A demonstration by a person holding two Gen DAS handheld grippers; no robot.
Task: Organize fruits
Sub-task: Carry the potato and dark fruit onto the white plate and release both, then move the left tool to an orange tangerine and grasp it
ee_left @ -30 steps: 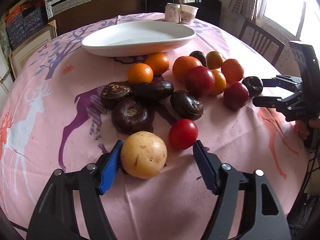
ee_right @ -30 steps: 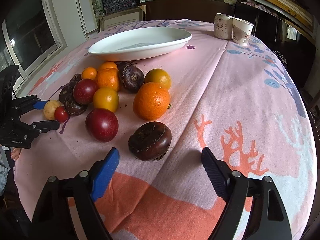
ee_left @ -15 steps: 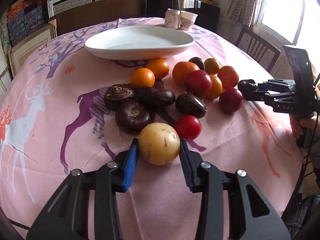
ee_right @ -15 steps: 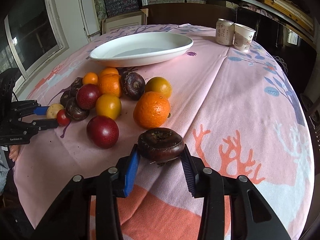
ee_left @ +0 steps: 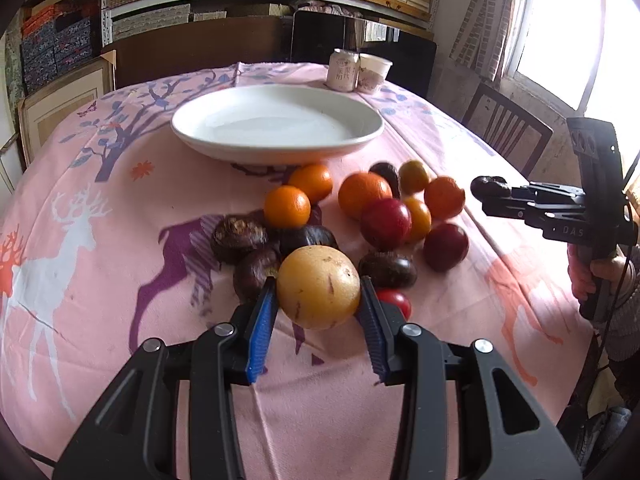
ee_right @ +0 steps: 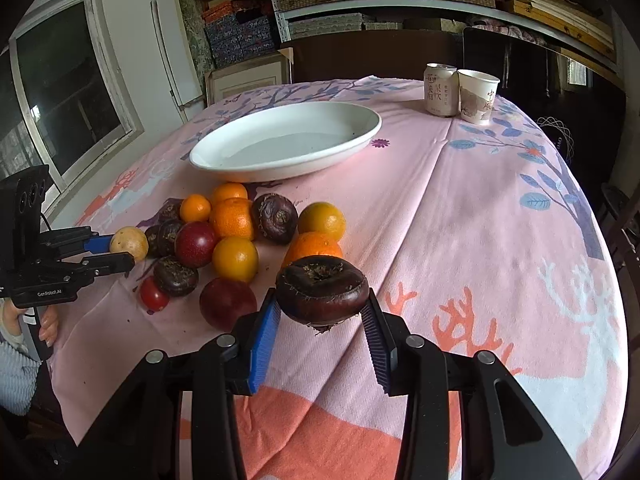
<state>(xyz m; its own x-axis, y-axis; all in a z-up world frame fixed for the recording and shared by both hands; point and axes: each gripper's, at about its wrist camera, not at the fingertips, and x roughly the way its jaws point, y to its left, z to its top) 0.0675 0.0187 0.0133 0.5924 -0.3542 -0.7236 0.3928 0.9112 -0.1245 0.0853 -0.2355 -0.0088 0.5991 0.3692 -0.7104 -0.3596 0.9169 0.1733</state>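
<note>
Both claws loaded, plate waiting — you're mid-carry!

Your left claw [ee_left: 318,300] is closed snugly on the yellow fruit [ee_left: 319,287], pads pressed to both its sides, and it looks lifted clear of the pink surface [ee_left: 120,280]. Your right claw [ee_right: 322,308] is pinched just as tight on a dark brown fruit [ee_right: 322,294], held above the cloth. Out past them the rest of the fruit pile [ee_left: 360,216] sits loose on the surface: oranges, red ones, more dark ones, a small tomato [ee_left: 394,302]. Beyond that, the white plate [ee_left: 280,148] holds nothing I can see. Next move, by my read: bring both hands forward over the pile without clipping it, lower into the plate, then ease open so neither fruit rolls out.
</note>
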